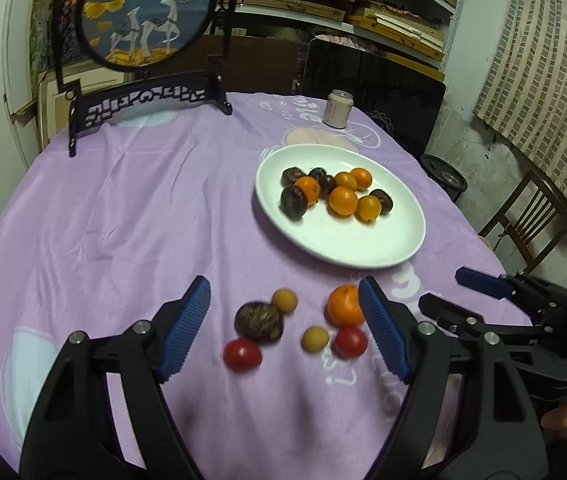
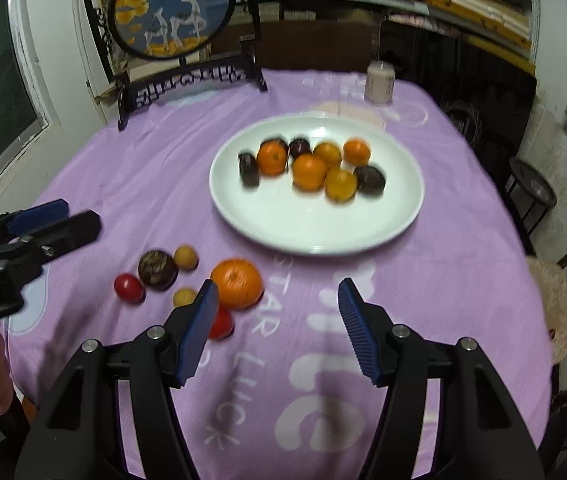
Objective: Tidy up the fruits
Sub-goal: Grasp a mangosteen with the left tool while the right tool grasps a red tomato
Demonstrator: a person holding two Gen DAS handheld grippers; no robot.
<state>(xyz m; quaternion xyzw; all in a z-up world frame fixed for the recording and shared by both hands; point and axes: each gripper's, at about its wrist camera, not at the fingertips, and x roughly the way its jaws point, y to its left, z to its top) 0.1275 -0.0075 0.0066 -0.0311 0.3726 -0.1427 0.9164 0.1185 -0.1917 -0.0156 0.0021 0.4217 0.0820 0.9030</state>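
A: What do the two grippers have hold of?

B: Nothing. The left gripper [image 1: 285, 312] is spread wide over the purple cloth [image 1: 123, 220], jaws empty. The right gripper [image 2: 279, 304] is about half open, also empty, with only bare cloth between its pads.

A: Where is the loose fruit, going left to right?

B: Just ahead of the left gripper, inside the span of its jaws: a red tomato [image 1: 242, 355] nearest the left pad, a dark fruit [image 1: 258, 321] beyond it, a small tan fruit [image 1: 284, 300], another tan one [image 1: 315, 340], a second tomato [image 1: 350, 342], and an orange [image 1: 345, 306] beside the right pad. From the right gripper, that whole group lies ahead and to its left.

A: And what is already sorted?

B: The white plate [image 1: 343, 248], farther ahead and to the right of the left gripper, holds about ten pieces, oranges and dark fruits, heaped together.

A: So how far along?

B: Probably well past halfway. Six pieces are left on the cloth, none gripped yet.
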